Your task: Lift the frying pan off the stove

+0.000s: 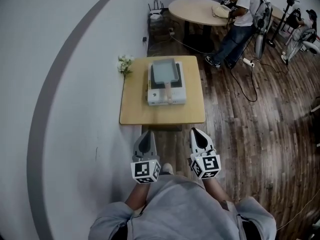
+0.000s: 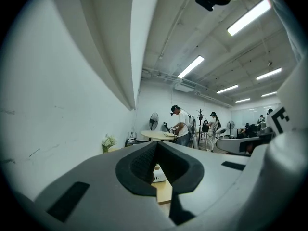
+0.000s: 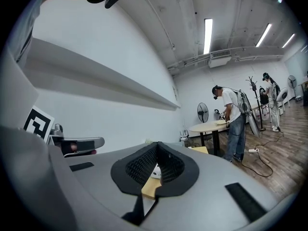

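A rectangular grey metal frying pan [image 1: 164, 70] sits on a white tabletop stove [image 1: 177, 98] at the middle of a small light wooden desk [image 1: 134, 110]. Its pale wooden handle [image 1: 167, 90] points to the desk's near edge. The left gripper [image 1: 145, 135] and right gripper [image 1: 199, 133], both closed and empty, hover short of that edge. The pan looks rigid and fairly heavy, so the handle, gripped close to the pan body, seems the safest hold.

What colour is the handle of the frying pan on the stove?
The handle is light tan, like wood; the head view shows it best.
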